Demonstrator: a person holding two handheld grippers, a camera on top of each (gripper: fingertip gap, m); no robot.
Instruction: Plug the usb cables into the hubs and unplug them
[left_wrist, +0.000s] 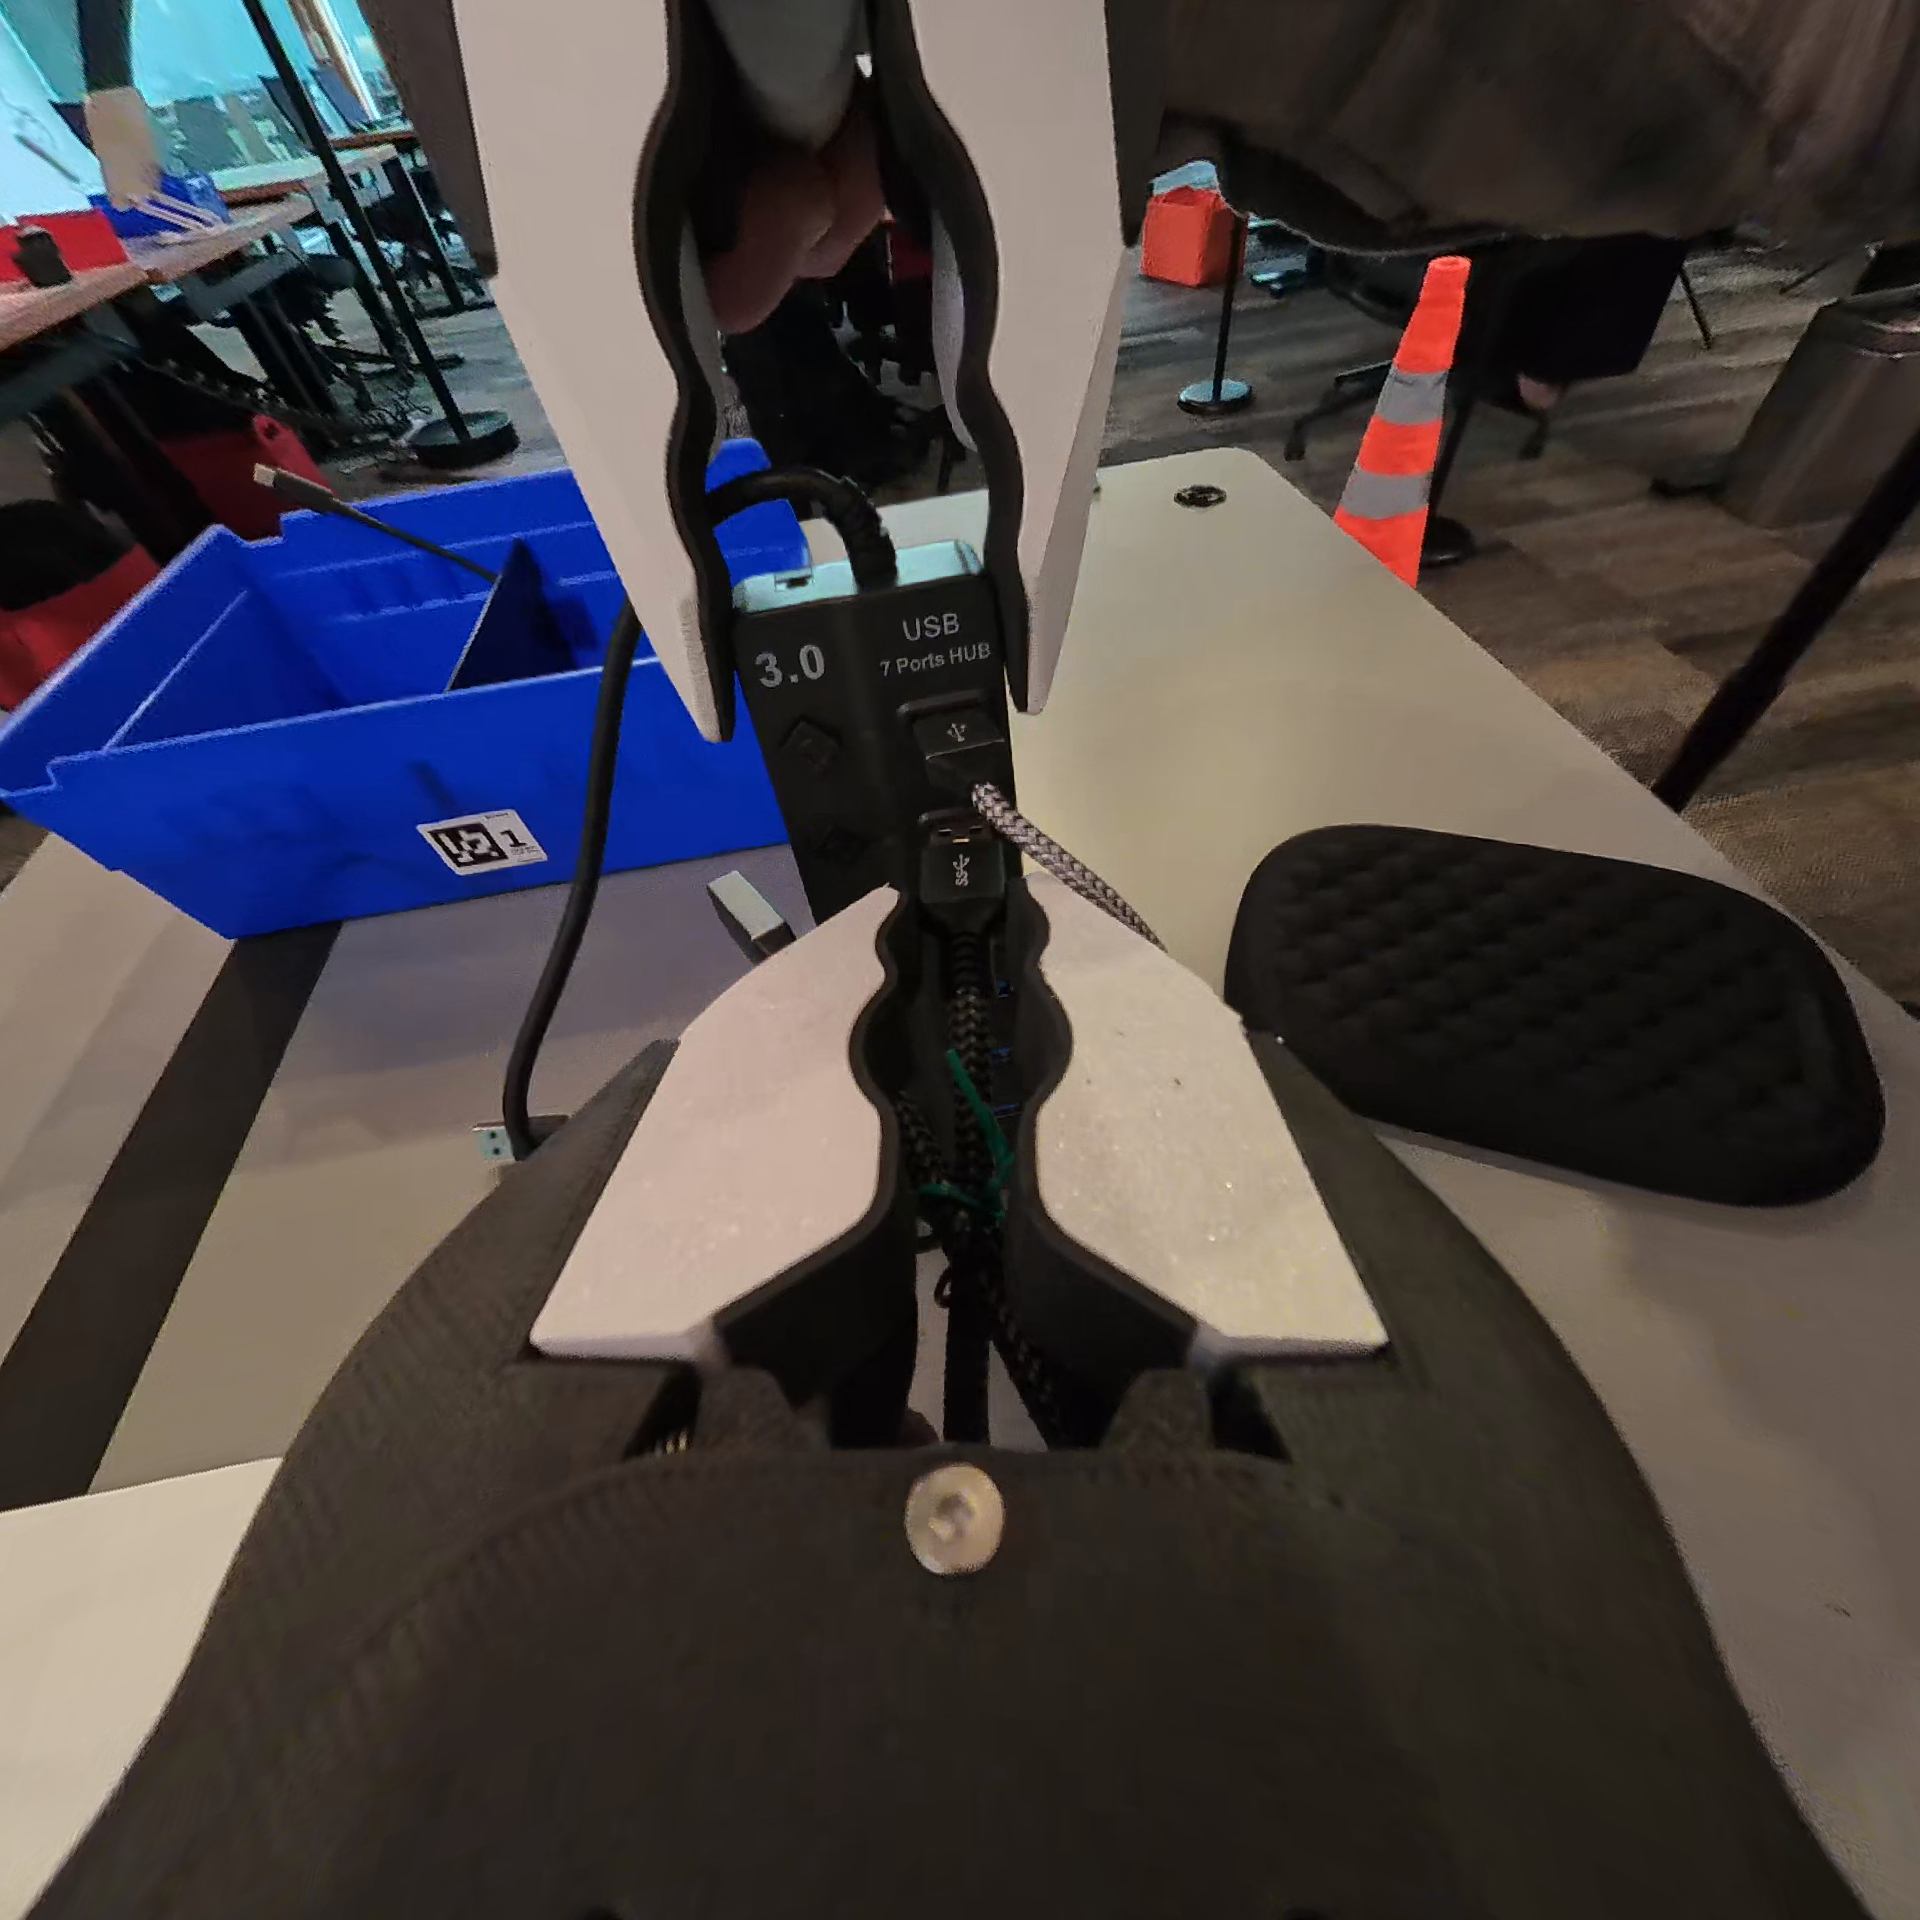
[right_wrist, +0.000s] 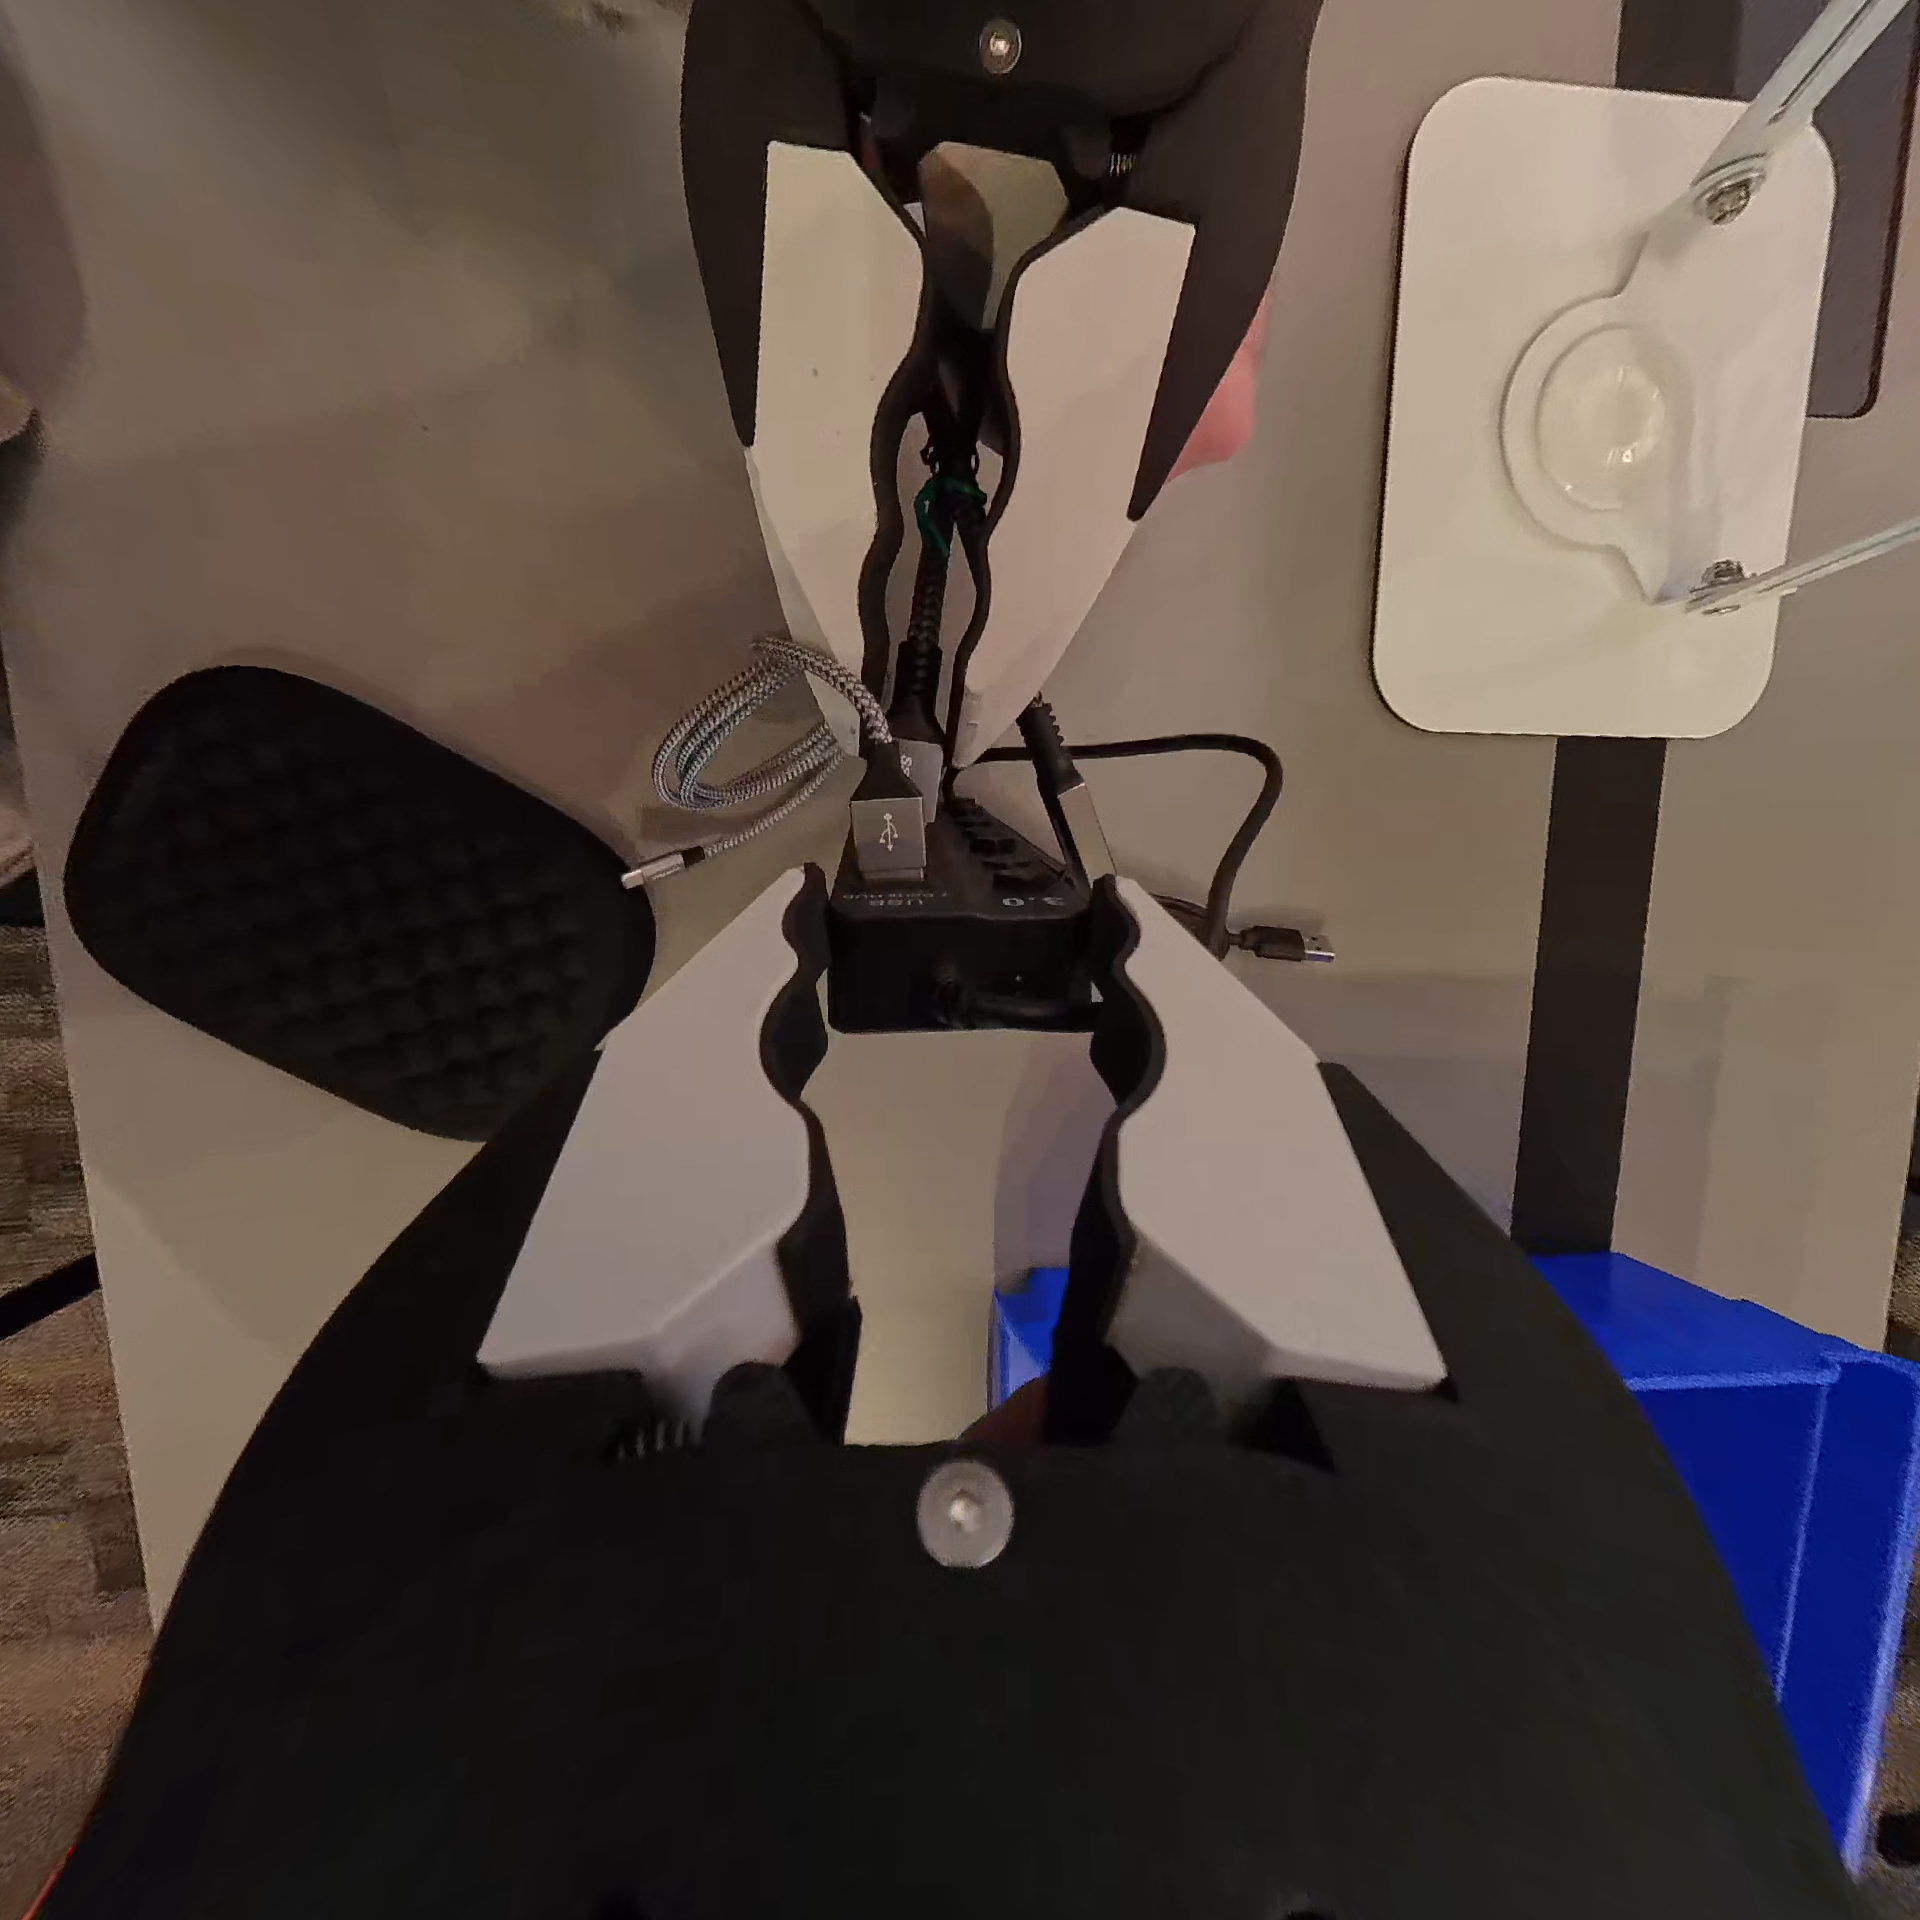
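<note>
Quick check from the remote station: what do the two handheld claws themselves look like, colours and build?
Both match: the left claw and right claw each have a textured black printed body, one silver screw at the centre, and two white wedge-shaped fingers lined with wavy black pads. No markings or sleeves are visible.

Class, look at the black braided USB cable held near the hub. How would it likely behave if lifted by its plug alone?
The black braided cable would probably droop, since its length curves loosely. Its plug looks rigid, so it likely gives the left tool a firm hold. The green tie may keep the slack bunched.
</note>
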